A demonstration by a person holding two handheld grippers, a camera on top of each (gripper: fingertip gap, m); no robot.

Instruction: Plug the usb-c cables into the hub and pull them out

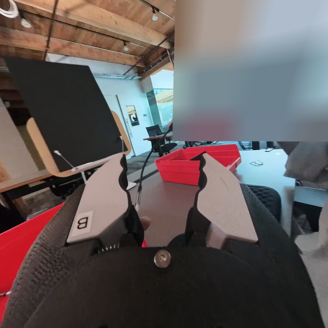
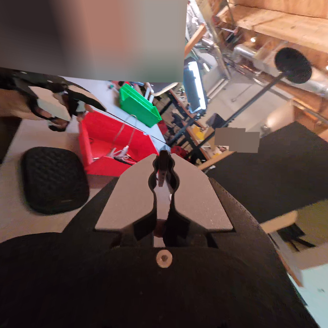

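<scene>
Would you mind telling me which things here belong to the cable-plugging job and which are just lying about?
For the job:
- right gripper, shut on a small dark part (hub or plug, unclear)
- left gripper, open
- black cable
- white cables in the red bin

Lying about:
- green bin
- black quilted pad
- black board

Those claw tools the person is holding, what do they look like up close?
Each claw, the left claw and the right claw, has two light grey, wedge-shaped fingers with black, wavy inner pads, set on a rough-textured black body. A silver screw sits at the centre of the body. The left one carries a small white sticker with a black mark. A grey sleeve shows nearby.
</scene>
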